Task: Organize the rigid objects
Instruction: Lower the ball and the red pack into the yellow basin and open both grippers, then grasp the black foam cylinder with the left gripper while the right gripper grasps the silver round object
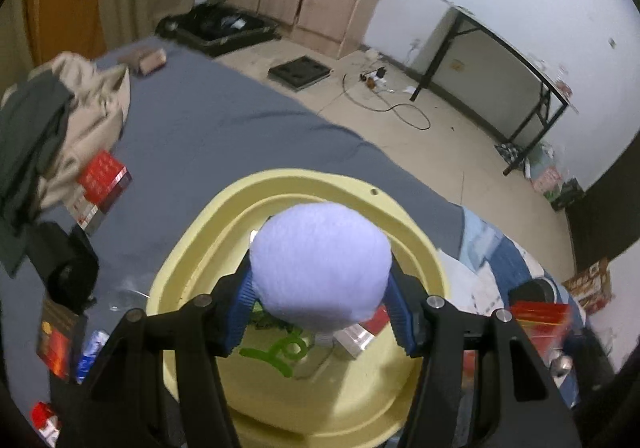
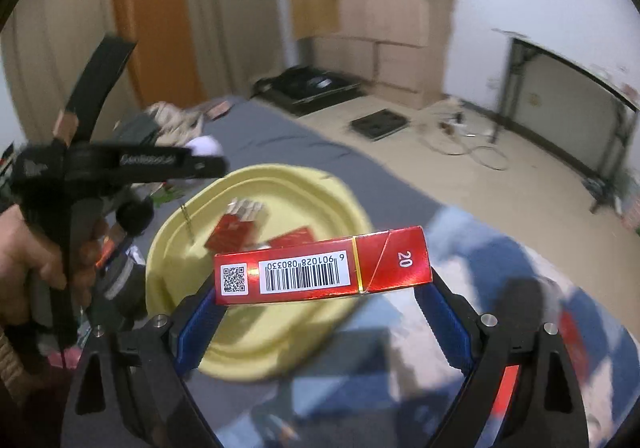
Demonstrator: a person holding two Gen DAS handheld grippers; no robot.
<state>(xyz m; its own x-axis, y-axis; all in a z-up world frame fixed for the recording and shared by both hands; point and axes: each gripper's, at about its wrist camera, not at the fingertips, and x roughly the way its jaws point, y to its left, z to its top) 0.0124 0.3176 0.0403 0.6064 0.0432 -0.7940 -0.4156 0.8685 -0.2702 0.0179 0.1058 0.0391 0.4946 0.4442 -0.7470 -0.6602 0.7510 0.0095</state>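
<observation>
Left gripper (image 1: pixel 320 312) clamps pale ball (image 1: pixel 320 264) over yellow basin (image 1: pixel 404 216) — soft, squishy. Right gripper (image 2: pixel 320 312) clamps red pack (image 2: pixel 324 272) by ends above basin — light, stiff, crushable.

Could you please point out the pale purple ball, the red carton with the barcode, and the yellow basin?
pale purple ball (image 1: pixel 320 262): left wrist view, middle of its fuzzy front.
red carton (image 2: pixel 324 274): right wrist view, barcode face.
yellow basin (image 1: pixel 320 178): left wrist view, far rim.
</observation>
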